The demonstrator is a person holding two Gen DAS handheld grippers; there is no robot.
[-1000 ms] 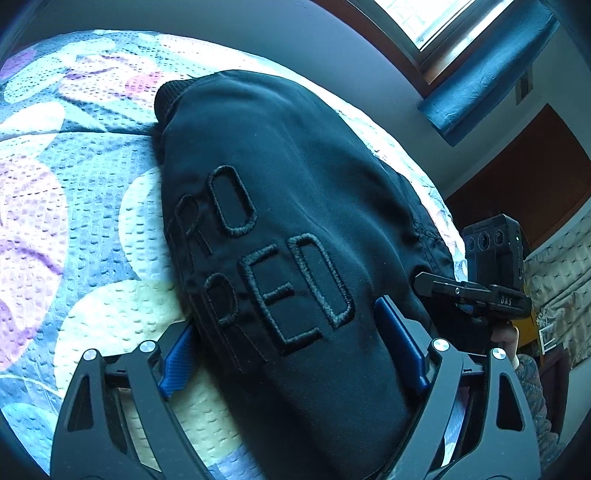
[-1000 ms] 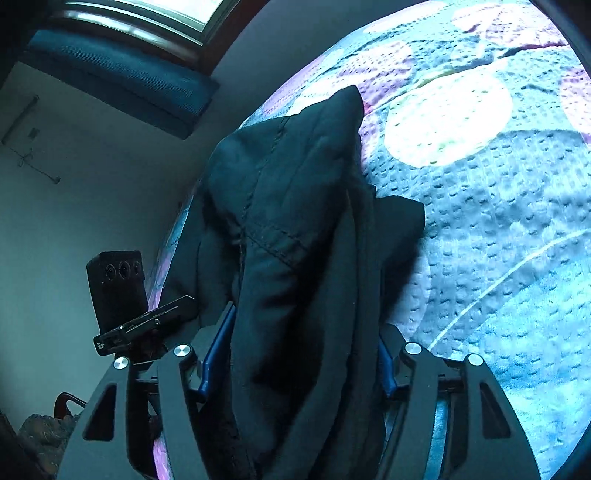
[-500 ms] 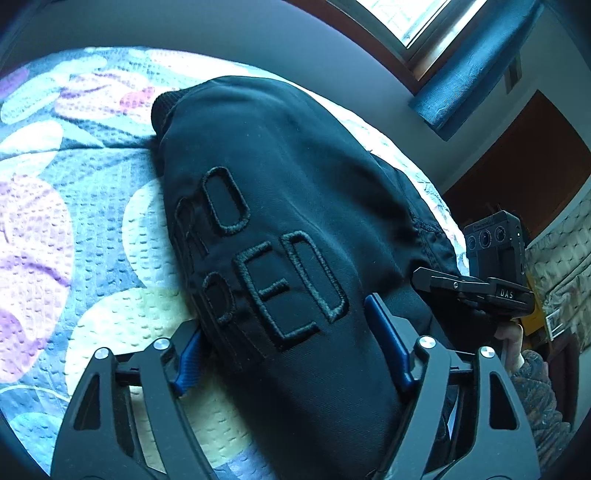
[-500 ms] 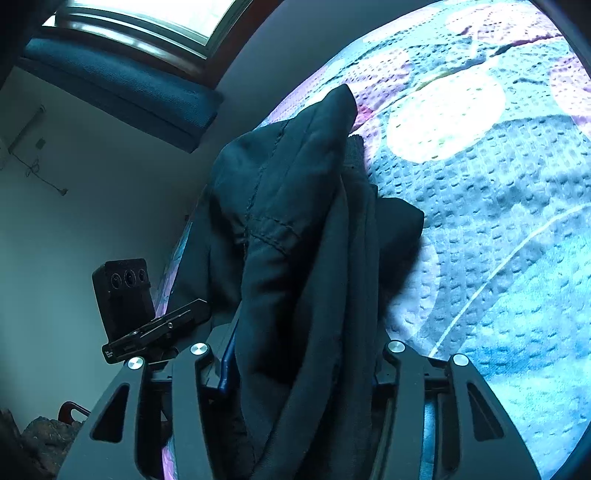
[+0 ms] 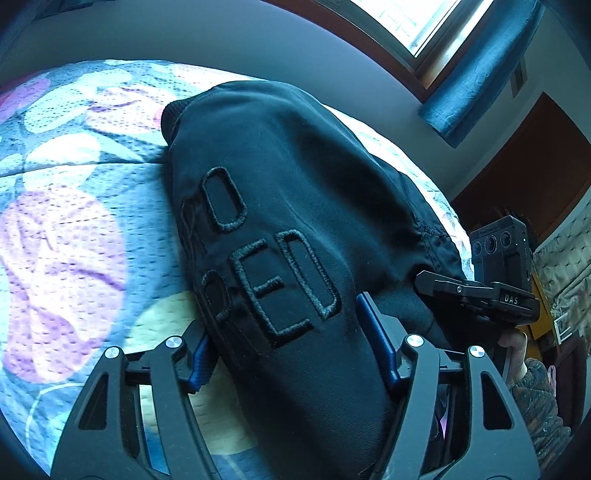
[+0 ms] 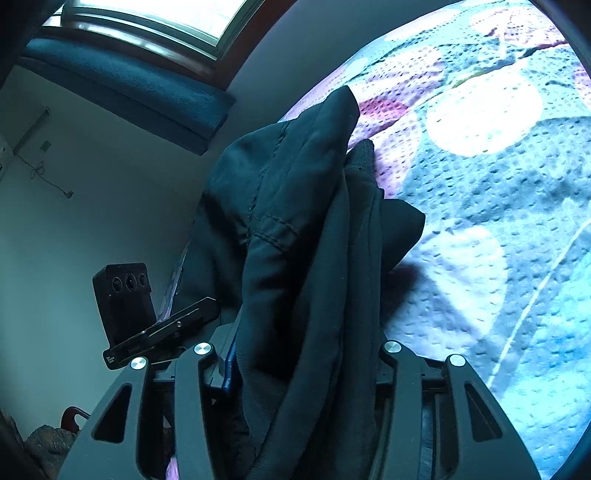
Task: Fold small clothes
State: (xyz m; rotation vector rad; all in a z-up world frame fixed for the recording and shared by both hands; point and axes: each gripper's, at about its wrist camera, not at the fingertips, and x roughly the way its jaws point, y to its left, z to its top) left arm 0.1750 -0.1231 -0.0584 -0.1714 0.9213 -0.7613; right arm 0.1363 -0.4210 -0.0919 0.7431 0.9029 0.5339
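Bedroom, daylight from a window (image 5: 402, 22) with a blue curtain (image 5: 476, 70); work surface is a bed with a quilted floral bedspread (image 5: 70, 236).

We see a black garment (image 5: 295, 206) with embroidered letters lying bunched on the bedspread, running back into both grippers.

Left gripper (image 5: 291, 350): jaws have just been closing, garment between them. The blue pads (image 5: 373, 328) sit against the cloth on both sides, so we read it as clamped on a thick fold, fingers roughly half apart.

Right gripper (image 6: 301, 365): jaws narrowed within the last second and now hardly change, garment bunched between them. One blue pad (image 6: 229, 365) shows at the left, pressed to the cloth; the other is buried under fabric. Clamped on the garment.

View differences: only the left wrist shows the lettering, the person's hand (image 5: 513, 350) and a patterned sleeve (image 5: 535, 398) behind the right gripper's camera block (image 5: 498, 251). Right wrist shows the seams and the folded hem, plus the left gripper's camera block (image 6: 123, 295).

Lettering is partly wrapped around the fold; full wording unreadable. Lower garment is cut off by both frames.
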